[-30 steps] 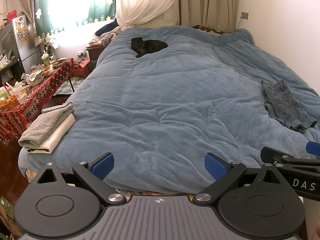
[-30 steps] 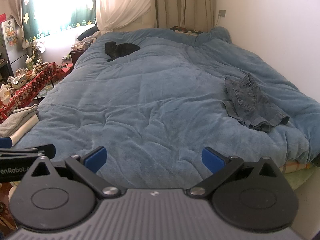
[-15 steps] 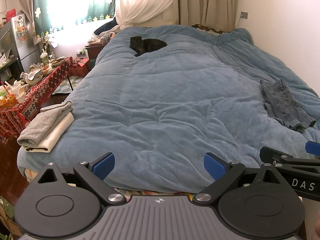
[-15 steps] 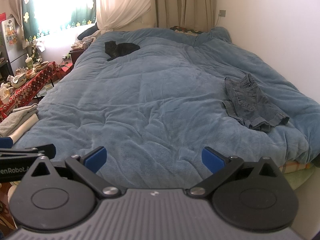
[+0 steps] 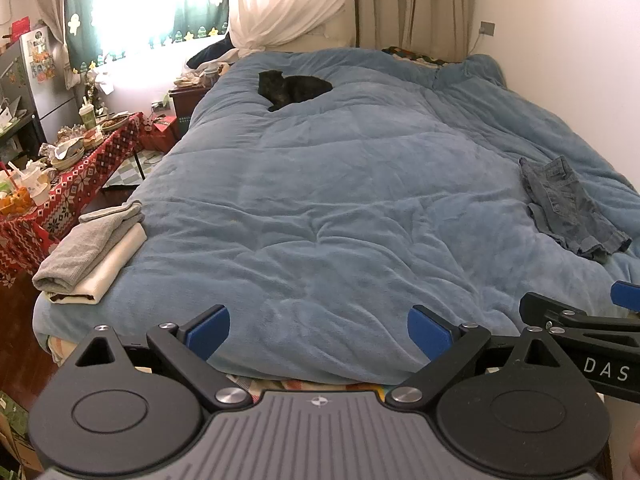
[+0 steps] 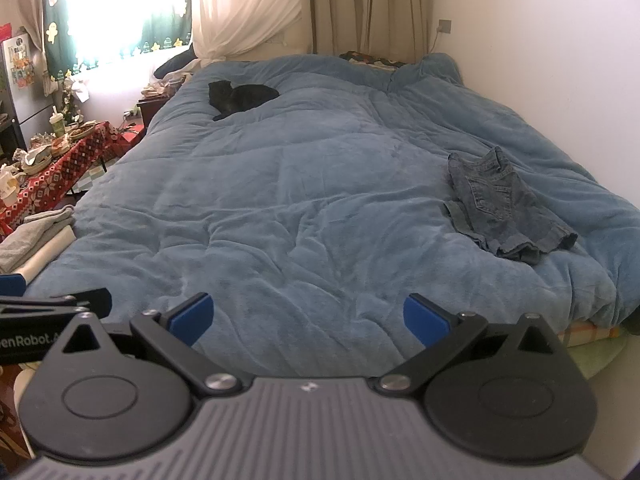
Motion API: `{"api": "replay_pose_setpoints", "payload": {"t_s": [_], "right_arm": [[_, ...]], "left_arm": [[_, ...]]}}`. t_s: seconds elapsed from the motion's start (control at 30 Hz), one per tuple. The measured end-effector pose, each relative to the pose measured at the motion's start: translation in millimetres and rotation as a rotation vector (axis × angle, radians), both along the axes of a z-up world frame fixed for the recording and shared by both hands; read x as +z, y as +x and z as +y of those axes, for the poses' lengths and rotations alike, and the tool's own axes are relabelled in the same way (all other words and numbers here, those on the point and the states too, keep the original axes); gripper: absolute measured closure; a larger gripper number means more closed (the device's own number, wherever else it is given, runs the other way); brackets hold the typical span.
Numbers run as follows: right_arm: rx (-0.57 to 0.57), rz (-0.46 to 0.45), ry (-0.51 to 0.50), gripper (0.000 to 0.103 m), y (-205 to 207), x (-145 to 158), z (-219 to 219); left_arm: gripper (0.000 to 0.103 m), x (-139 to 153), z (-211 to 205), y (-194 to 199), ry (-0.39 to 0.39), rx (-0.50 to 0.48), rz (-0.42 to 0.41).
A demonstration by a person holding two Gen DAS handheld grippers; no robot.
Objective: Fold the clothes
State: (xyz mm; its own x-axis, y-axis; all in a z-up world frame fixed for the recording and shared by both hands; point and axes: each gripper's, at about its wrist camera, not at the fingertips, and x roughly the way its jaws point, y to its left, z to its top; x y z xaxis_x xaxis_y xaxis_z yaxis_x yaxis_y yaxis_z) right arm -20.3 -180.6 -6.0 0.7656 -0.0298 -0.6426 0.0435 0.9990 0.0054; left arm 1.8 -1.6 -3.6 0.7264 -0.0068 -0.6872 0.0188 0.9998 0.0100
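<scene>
Denim shorts (image 5: 570, 208) are lying crumpled on the blue duvet (image 5: 340, 200) toward its right side in the left wrist view, while the left gripper (image 5: 319, 332) is hovering at the foot of the bed, blue pads spread wide and gripping nothing. Folded clothes (image 5: 90, 250) (grey over cream) are sitting stacked at the left corner.

From the right wrist view, the right gripper (image 6: 308, 318) is likewise hanging agape and empty, well apart from the denim shorts (image 6: 500, 204). A black cat (image 6: 240, 98) is lying far up the duvet.
</scene>
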Motion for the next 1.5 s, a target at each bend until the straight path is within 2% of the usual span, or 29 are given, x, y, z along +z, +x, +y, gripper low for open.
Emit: {"api": "replay_pose_setpoints", "payload": {"t_s": [0.57, 0.8, 0.9, 1.0, 1.13, 1.27, 1.33, 1.5], "right_arm": [[-0.018, 0.006, -0.003, 0.001, 4, -3, -6], [-0.044, -0.002, -0.019, 0.001, 9, -7, -17], [-0.055, 0.004, 0.012, 0.001, 14, -10, -31], [-0.067, 0.003, 0.027, 0.001, 19, -15, -46], [-0.111, -0.015, -0.01, 0.001, 28, -21, -69], [-0.183, -0.031, -0.05, 0.001, 37, -31, -100], [-0.224, -0.032, -0.062, 0.001, 43, -35, -120], [-0.313, -0.024, -0.086, 0.001, 60, -51, -179]], "left_arm": [[0.006, -4, -7, 9, 0.002, -0.021, 0.012], [0.007, -11, -18, 21, -0.014, -0.059, 0.031], [0.006, -13, -26, 29, -0.029, -0.087, 0.035], [0.006, -16, -37, 39, -0.034, -0.134, 0.037], [0.006, -19, -61, 57, -0.056, -0.213, 0.051], [0.006, -17, -93, 76, -0.019, -0.327, 0.007], [0.006, -15, -108, 86, -0.028, -0.387, -0.028], [0.007, -34, -166, 115, -0.029, -0.464, -0.034]]}}
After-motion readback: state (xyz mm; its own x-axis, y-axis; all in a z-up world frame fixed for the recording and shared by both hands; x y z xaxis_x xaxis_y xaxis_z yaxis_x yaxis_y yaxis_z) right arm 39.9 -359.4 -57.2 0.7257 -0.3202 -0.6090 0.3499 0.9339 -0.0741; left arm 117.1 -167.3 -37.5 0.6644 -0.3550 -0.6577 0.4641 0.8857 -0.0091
